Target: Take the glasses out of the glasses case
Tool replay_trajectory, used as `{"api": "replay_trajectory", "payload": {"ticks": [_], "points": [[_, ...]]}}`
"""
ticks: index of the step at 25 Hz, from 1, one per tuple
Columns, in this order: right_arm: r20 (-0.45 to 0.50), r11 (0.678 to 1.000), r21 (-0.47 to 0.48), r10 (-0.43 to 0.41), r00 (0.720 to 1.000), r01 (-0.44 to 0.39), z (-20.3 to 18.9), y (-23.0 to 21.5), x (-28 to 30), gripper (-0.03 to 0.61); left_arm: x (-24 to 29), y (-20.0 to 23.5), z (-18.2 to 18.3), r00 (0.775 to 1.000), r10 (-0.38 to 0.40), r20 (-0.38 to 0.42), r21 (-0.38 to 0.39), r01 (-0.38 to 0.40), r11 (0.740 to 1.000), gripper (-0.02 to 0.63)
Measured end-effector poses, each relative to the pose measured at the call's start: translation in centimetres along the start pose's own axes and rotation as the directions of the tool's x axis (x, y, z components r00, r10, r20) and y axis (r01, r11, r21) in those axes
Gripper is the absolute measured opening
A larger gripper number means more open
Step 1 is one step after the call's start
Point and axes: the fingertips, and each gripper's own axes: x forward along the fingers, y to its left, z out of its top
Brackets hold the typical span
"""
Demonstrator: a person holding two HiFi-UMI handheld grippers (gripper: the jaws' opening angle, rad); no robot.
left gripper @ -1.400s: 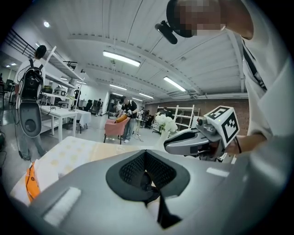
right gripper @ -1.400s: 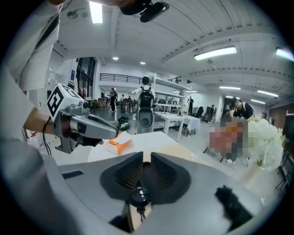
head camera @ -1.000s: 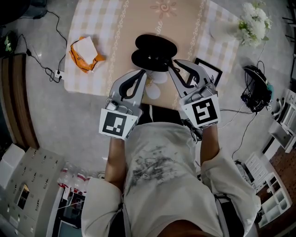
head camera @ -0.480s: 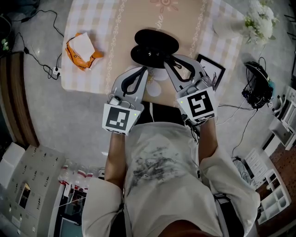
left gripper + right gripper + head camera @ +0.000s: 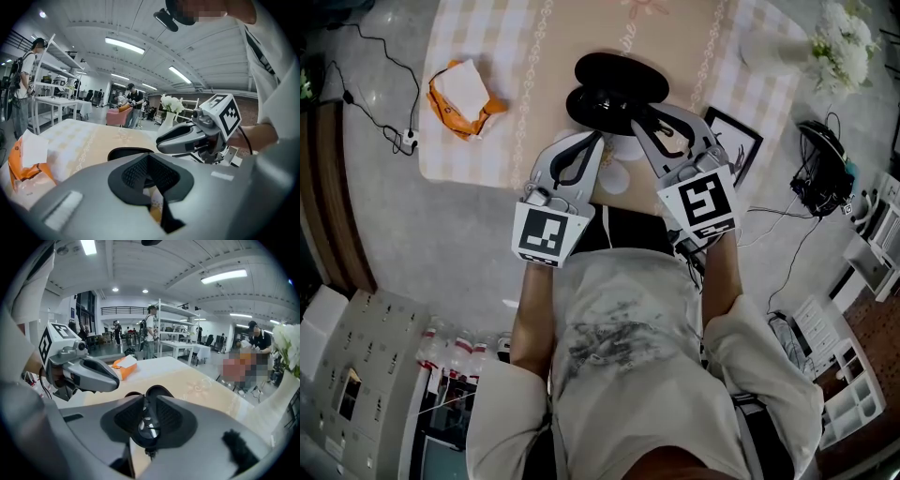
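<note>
Two hand-held grippers meet at the centre of the head view, over the near edge of a tabletop (image 5: 487,159) spread with a pale checked cloth (image 5: 483,42) that has a plain beige middle band. The black glasses case (image 5: 619,80) lies open at upper centre, its two halves side by side. The right gripper (image 5: 637,119) reaches into the lower half; in its own view its jaws are closed on the glasses (image 5: 147,425), one lens and dark rim showing between the pads. The left gripper (image 5: 598,141) has its jaws closed with nothing seen between them. Its tips sit just beside the case's lower left edge; whether they touch it is unclear.

An orange packet (image 5: 459,89) lies at upper left on the cloth, and white flowers (image 5: 844,42) stand at the upper right corner. A black picture frame (image 5: 733,141) lies at the tabletop's right edge. The floor (image 5: 422,253) is grey, and a cable runs across it to a power strip (image 5: 403,142) at left. The gripper views show a large hall with strip lights on the ceiling, white shelving, and people standing in the background.
</note>
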Motion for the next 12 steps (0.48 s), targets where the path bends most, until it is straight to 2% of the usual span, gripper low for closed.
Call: {"api": "replay_trajectory", "payload": {"ticks": [7,12], "points": [[-0.046,0.999,-0.039,0.027,0.999,-0.029,-1.4,0.5,1.6,0.092,0.5,0.1,-1.2,1.000,-0.003,-0.005,0.000,0.003,1.000,0.008],[-0.082,0.995,-0.083,0.039,0.996,-0.046,-2.1,0.6,2.5,0.094,0.8,0.3,-1.6,1.000,0.004,-0.022,-0.028,-0.004,1.000,0.008]]}}
